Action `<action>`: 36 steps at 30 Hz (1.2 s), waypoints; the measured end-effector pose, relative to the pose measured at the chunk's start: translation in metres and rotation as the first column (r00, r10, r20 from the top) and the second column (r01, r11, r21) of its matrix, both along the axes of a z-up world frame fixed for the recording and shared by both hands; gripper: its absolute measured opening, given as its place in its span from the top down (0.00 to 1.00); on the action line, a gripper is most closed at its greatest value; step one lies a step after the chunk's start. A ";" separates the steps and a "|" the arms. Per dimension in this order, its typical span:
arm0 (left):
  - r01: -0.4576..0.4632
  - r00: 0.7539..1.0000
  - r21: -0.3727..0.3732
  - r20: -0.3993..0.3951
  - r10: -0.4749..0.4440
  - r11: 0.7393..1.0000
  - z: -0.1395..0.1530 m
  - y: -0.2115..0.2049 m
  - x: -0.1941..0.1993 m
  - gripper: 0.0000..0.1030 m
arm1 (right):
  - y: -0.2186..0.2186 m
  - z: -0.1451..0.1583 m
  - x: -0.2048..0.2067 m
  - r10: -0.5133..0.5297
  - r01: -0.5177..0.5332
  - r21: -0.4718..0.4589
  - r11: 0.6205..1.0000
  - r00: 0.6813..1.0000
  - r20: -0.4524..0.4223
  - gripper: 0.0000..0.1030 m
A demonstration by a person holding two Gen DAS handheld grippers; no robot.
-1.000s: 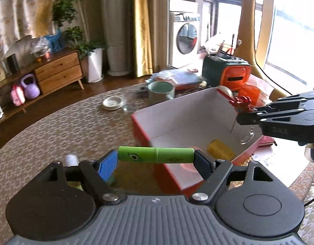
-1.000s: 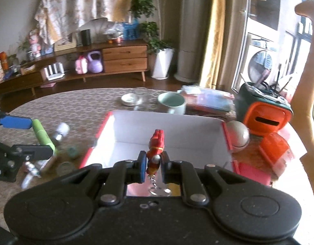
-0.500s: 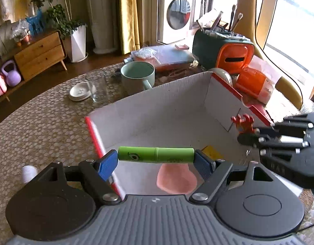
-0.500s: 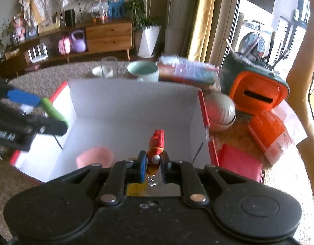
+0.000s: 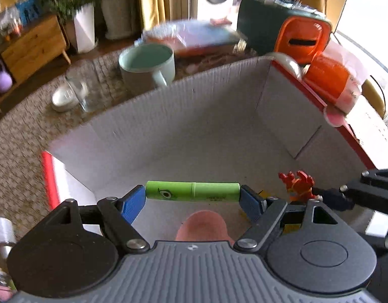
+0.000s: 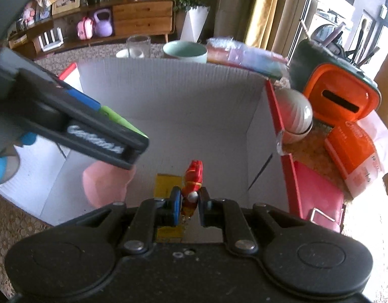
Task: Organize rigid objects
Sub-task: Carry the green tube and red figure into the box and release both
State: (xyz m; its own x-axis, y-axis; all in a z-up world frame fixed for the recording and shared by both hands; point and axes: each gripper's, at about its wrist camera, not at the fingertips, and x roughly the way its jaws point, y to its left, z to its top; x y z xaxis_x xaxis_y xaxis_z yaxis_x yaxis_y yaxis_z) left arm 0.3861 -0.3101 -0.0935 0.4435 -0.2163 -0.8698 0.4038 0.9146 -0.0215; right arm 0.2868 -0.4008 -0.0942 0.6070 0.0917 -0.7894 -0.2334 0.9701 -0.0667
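My left gripper (image 5: 192,198) is shut on a green tube (image 5: 192,191), held crosswise over the open white cardboard box (image 5: 194,116) with red outer sides. My right gripper (image 6: 190,199) is shut on a small red figurine keychain (image 6: 192,180), also inside the box opening. The figurine also shows in the left wrist view (image 5: 297,184). A pink bowl (image 6: 103,186) and a yellow block (image 6: 166,185) lie on the box floor. The left gripper with the tube shows in the right wrist view (image 6: 123,123), to the upper left.
Behind the box stand a pale green mug (image 5: 147,67), a clear glass (image 5: 80,88) and a small white dish (image 5: 64,98). An orange and dark green bin (image 6: 340,88), a white bowl (image 6: 295,113) and orange and red packets (image 6: 350,156) lie right of the box.
Both grippers have moved forward and down into the box opening with their objects still held. The box walls now fill most of each view.
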 end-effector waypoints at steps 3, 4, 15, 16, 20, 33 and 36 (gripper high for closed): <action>-0.008 0.999 0.004 -0.048 0.008 1.000 -0.010 -0.004 0.009 0.21 | 0.001 -0.003 0.003 0.006 -0.006 0.001 1.000 1.000 -0.019 0.87; -0.010 0.998 0.010 -0.060 0.010 1.000 -0.013 -0.006 0.011 0.21 | 0.001 -0.004 0.004 0.005 -0.005 0.005 1.000 1.000 -0.027 0.87; -0.031 0.977 0.033 -0.211 0.037 0.999 -0.037 -0.007 0.026 0.21 | 0.002 -0.011 0.012 0.010 -0.009 0.021 1.000 0.998 -0.062 0.79; -0.034 0.975 0.027 -0.217 0.039 0.999 -0.037 -0.006 0.027 0.21 | 0.001 -0.011 0.012 0.008 -0.007 0.021 1.000 0.998 -0.061 0.79; -0.025 0.975 0.013 -0.222 0.027 1.000 -0.038 -0.006 0.028 0.21 | 0.002 -0.010 0.014 0.006 -0.005 0.026 1.000 0.998 -0.057 0.63; -0.009 0.993 -0.032 -0.120 0.005 0.999 -0.006 -0.007 0.008 0.22 | -0.002 0.011 -0.009 -0.031 0.029 0.058 0.998 0.999 0.034 0.31; -0.003 0.995 -0.037 -0.095 0.000 0.999 0.005 -0.007 0.000 0.22 | -0.003 0.018 -0.018 -0.041 0.037 0.068 0.997 0.998 0.056 0.26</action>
